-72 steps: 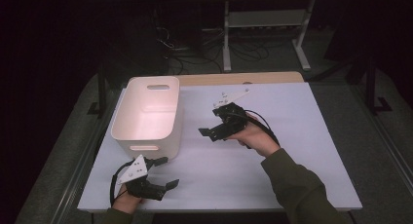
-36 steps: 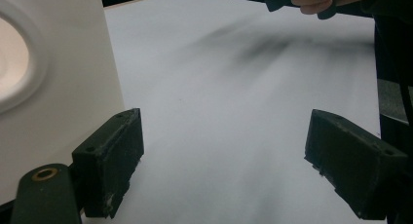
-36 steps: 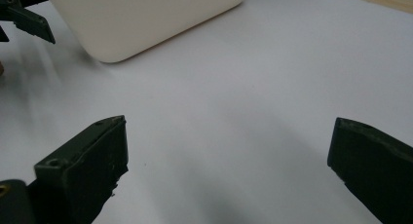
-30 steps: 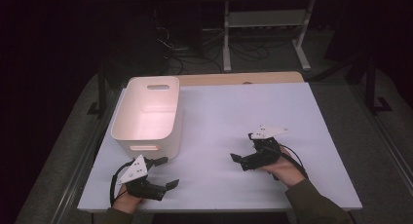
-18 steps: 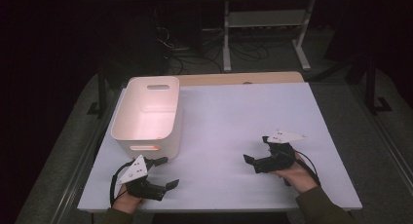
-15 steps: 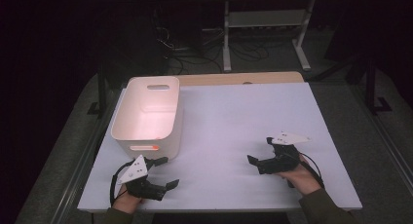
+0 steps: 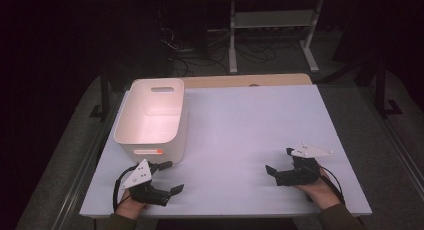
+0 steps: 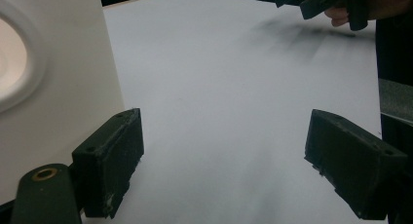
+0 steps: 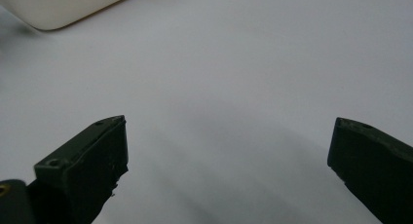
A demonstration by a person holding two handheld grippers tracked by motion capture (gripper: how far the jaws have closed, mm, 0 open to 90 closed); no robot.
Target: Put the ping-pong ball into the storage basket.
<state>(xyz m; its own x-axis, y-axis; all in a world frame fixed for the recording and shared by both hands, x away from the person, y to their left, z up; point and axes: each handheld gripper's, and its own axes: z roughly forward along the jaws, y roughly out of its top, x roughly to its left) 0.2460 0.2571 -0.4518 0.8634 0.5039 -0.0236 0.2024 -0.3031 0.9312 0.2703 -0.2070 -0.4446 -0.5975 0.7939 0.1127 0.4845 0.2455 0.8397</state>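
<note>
On the white table [image 7: 240,120], both the left gripper [image 7: 169,177] and right gripper [image 7: 280,162] rest spread wide, empty; approach the white plastic bin [image 7: 150,117] slowly, jaws level.

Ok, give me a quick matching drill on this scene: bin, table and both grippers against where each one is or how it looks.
Things:
1. bin
2. left gripper
3. right gripper
4. table

Descriptions:
A. open, at the near right of the table
B. white, bears everything
C. open, just in front of the bin
D. white, handle slot, at the table's left

Pairs: 1-D, 2-C, 3-A, 4-B
</note>
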